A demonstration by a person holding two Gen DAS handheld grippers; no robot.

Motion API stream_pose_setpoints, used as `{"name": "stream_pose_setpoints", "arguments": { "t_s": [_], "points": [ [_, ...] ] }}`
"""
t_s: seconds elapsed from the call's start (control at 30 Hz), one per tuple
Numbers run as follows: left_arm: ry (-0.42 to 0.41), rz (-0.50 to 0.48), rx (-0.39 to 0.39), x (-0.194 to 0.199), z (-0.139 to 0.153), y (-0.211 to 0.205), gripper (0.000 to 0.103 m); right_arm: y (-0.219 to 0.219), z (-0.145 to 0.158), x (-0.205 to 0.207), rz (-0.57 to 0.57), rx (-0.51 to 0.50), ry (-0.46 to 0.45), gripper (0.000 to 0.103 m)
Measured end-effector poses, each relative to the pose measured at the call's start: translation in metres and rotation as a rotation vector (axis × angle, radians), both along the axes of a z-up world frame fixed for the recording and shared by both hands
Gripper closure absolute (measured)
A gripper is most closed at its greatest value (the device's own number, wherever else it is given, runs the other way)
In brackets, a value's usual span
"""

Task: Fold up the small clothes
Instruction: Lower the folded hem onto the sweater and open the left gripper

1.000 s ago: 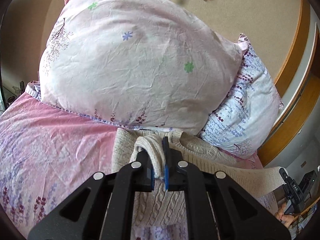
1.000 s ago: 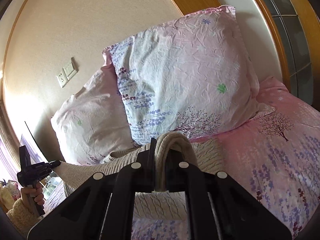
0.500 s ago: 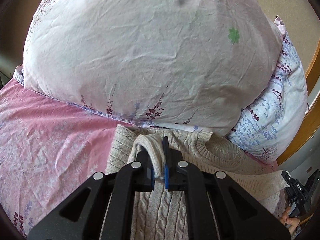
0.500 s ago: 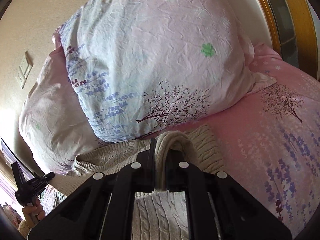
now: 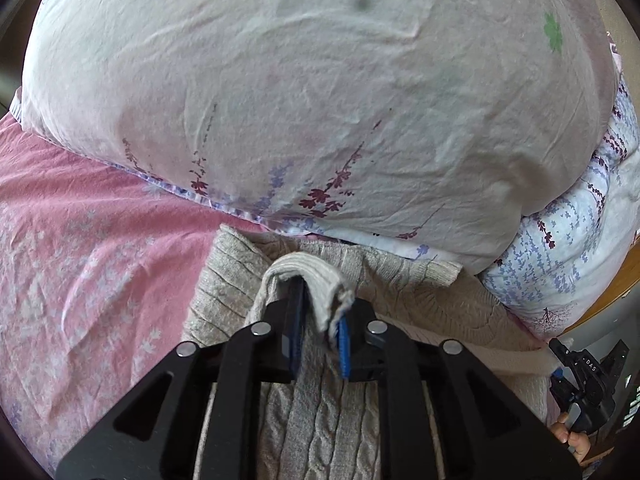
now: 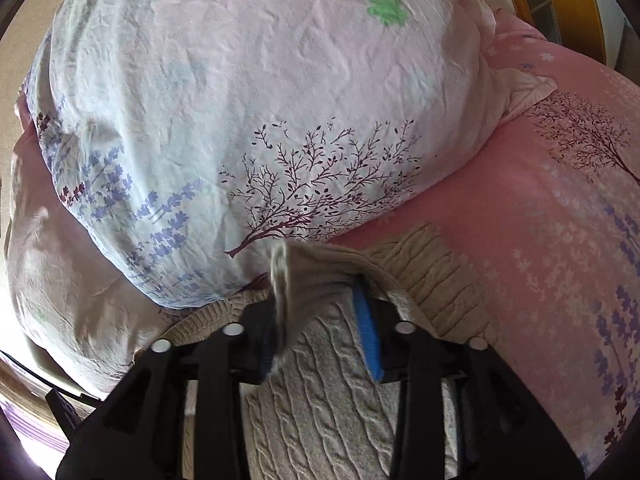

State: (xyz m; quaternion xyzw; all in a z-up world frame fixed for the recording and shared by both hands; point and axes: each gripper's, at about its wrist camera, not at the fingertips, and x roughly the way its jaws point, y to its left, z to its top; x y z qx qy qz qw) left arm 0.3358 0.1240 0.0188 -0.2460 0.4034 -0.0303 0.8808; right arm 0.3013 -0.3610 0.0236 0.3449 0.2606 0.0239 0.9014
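A beige cable-knit sweater (image 5: 320,432) lies on the pink bedspread with its far end against the pillows. My left gripper (image 5: 320,340) hovers just over it. Its jaws are opening, and a folded ribbed edge (image 5: 308,276) of the sweater drapes loosely over the left finger and hangs between the blue pads. In the right wrist view the same sweater (image 6: 320,400) fills the foreground. My right gripper (image 6: 316,340) is also opening, with a wide gap. The sweater's edge (image 6: 304,276) slumps over its left finger and is clear of the right pad (image 6: 366,336).
A big pale floral pillow (image 5: 280,100) stands just beyond the sweater, with a second one (image 5: 580,240) to its right. The right wrist view is mostly filled by a tree-print pillow (image 6: 240,100). Pink bedspread (image 5: 80,280) lies to the left and a wooden frame (image 6: 576,0) behind. A hand holds the other gripper (image 5: 580,372).
Both grippers carried the sweater's edge forward and down toward the pillows. Both were shut on the cloth before; now their jaws have parted and the cloth hangs loose.
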Motion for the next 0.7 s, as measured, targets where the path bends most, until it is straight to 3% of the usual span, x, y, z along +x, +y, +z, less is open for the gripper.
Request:
{"name": "stream_pose_setpoints", "arguments": {
  "t_s": [0.13,0.2,0.4,0.5,0.7],
  "points": [
    [-0.014,-0.012,-0.031,0.000,0.006,-0.003,0.057,0.002,0.011,-0.004,0.001,-0.033,-0.048,0.054],
    [-0.031,-0.014,-0.035,-0.007,0.012,-0.001,0.052,0.002,0.015,-0.014,0.010,-0.059,-0.071,0.054],
    [-0.038,-0.038,-0.045,-0.044,0.018,0.027,0.050,-0.020,0.005,-0.059,0.028,-0.159,-0.047,0.055],
    [-0.030,-0.077,-0.015,-0.067,0.017,0.039,0.051,-0.028,-0.010,-0.078,0.063,-0.183,-0.031,0.062],
    [-0.003,-0.131,0.077,-0.097,0.007,0.038,0.051,-0.025,-0.031,-0.096,0.123,-0.223,0.008,0.065]
  ]
}}
